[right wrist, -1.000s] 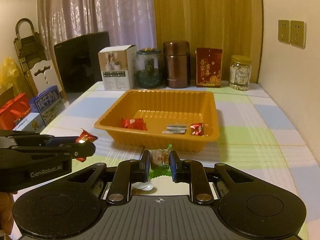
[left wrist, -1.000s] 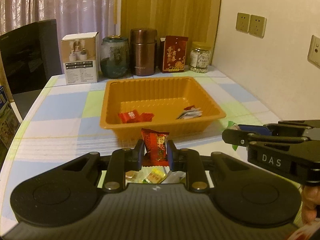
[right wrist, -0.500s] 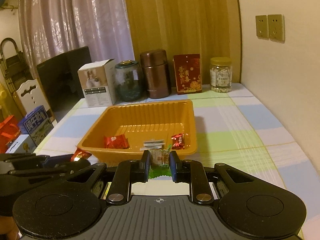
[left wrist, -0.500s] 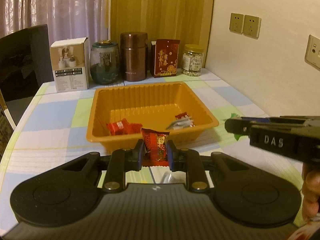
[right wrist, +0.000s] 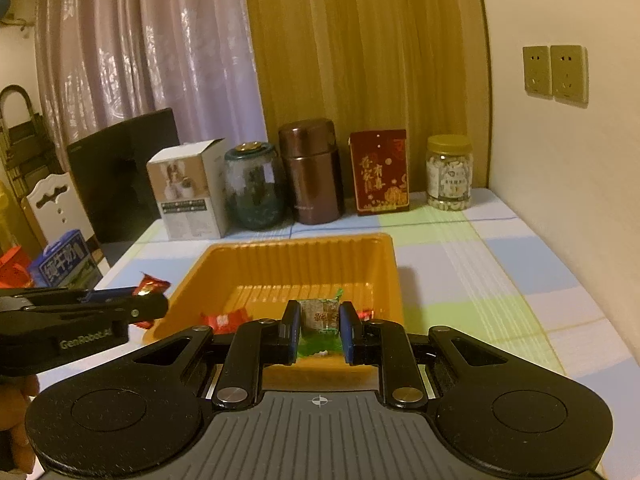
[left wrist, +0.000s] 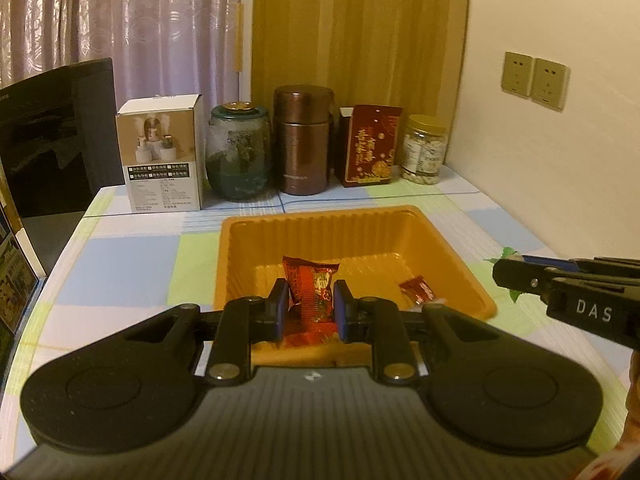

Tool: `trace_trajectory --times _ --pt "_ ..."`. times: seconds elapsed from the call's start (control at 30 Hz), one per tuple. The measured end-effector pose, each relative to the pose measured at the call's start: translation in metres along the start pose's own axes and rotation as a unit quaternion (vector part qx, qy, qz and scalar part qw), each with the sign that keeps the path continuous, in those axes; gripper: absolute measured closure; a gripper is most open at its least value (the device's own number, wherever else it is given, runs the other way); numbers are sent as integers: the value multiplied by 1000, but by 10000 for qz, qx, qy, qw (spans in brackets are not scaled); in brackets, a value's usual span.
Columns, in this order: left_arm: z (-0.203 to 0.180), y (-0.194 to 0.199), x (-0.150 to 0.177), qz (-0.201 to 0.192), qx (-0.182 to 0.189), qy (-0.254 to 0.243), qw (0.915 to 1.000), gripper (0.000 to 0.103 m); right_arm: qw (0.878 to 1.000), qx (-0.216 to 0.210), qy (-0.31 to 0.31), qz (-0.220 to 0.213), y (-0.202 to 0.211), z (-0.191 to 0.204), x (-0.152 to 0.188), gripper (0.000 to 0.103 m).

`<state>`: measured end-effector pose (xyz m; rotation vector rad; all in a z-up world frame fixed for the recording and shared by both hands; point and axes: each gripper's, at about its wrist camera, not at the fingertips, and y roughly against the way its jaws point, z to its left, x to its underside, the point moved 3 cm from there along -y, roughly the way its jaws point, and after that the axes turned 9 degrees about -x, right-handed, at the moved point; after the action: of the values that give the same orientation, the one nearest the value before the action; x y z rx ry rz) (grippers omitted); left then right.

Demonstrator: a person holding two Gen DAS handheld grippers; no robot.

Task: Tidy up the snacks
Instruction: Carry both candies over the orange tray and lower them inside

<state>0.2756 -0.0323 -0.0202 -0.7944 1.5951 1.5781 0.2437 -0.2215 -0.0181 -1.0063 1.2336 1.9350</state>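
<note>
Both pairs of jaws are pinching a snack each: the left gripper (left wrist: 309, 305) clamps a red packet (left wrist: 313, 288) upright between its blue pads, and the right gripper (right wrist: 320, 325) clamps a small clear-and-green candy (right wrist: 320, 313) the same way. Each load hangs over the near end of the orange tray (left wrist: 456, 256), so by my reading both are about to be dropped in, with the release not yet made. From the left view the right gripper shows side-on near the tray's right edge; from the right view the left gripper shows near the tray's left edge, a twist of red wrapper poking past its tip. Some snacks already lie inside the tray: a red sachet (left wrist: 418, 289) near the right wall, and a red wrapper (right wrist: 225, 319) near the front left. I cannot tell whether more snacks wait on the checked tablecloth (right wrist: 480, 264), since the grippers hide the near table. Along the back of the table stand a white box (left wrist: 164, 158), a glass jar (left wrist: 238, 152), a brown flask (left wrist: 303, 140), a red box (left wrist: 370, 146) and a small jar (left wrist: 425, 148), all well apart from the tray. So the sorting looks part done, with at least these two pieces left to let go.
</note>
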Motion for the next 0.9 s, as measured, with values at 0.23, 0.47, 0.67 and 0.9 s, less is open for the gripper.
trace_trajectory --times 0.23,0.47,0.67,0.9 --pt "11 -28 -17 -35 25 64 10000 82 9998 -35 -147 132 -38 -6 -9 82" --pt "14 -56 -21 108 33 107 9999 82 9996 -66 -85 247 -69 -3 -14 82" --pt "10 -73 -18 211 33 -17 9998 82 9991 -151 -139 379 -94 -1 -15 82" --pt "11 -92 -12 358 3 -62 9993 82 9984 -154 -97 536 -116 -1 -14 82"
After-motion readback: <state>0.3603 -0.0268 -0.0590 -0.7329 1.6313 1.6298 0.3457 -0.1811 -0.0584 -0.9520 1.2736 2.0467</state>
